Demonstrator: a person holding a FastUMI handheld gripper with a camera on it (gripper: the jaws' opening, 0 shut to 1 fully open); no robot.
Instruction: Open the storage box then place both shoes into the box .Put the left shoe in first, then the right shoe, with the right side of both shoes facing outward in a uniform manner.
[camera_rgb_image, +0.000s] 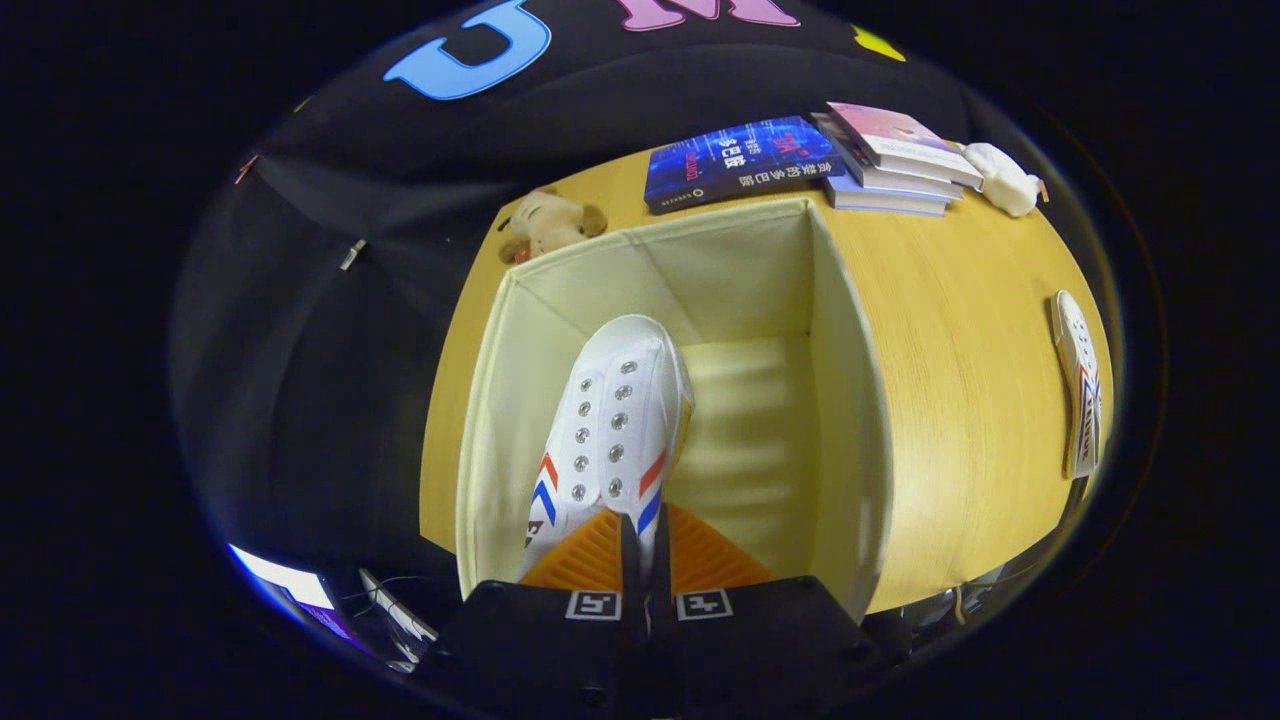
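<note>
Tongs (645, 560) pinching heel of white canvas shoe (615, 430), toe hanging inside open cream fabric storage box (850, 400); second matching shoe (1080, 395) well right of box on wooden desk (960, 330).

Claw (645, 560) with square fiducial tags

Bright, even overhead light, sharp at centre; fisheye bending curves the table (960, 400) edges, dim towards the rim.

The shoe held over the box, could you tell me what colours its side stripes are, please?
Red and blue on the white shoe, pinched in the gripper; gripper view.
</note>
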